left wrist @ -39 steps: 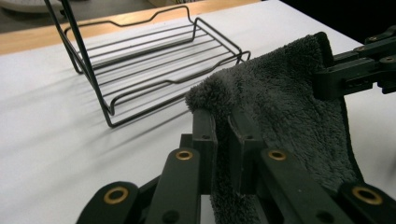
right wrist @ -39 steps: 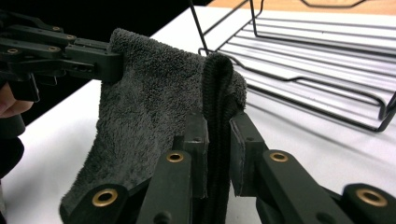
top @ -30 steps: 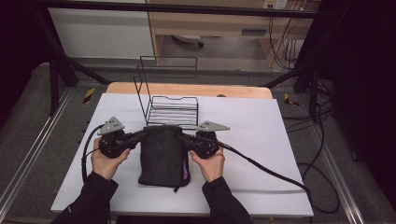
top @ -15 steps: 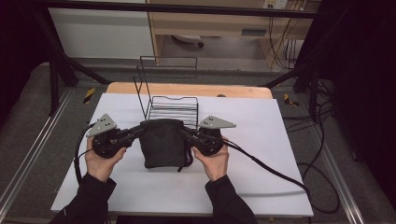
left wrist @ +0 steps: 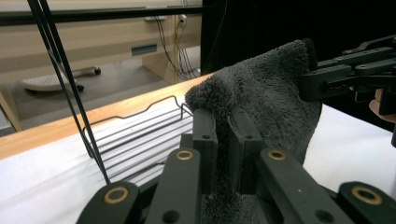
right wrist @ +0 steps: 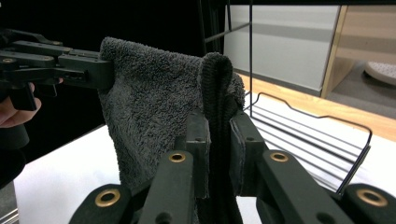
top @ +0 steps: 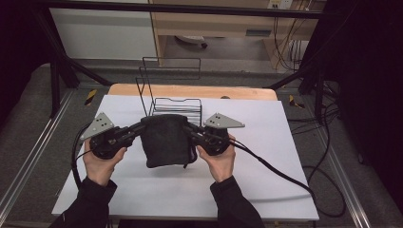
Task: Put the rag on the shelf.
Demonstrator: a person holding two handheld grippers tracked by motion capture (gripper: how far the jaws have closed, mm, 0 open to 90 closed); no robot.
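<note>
Just in front of the wire rack [top: 170, 102], dark towel [top: 165, 140] hangs folded between both grippers. Left gripper [top: 138, 129] and right gripper [top: 189, 129] each clamp a top corner. Rack lies straight beyond; both hands equally near.

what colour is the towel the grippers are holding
Dark charcoal grey towel, clearest in the right gripper view.

Towel [top: 165, 140] before wire rack [top: 175, 102]

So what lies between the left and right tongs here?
In the high view, the dark towel hangs between the left tongs and right tongs, each shut on an upper corner; nothing else.
</note>
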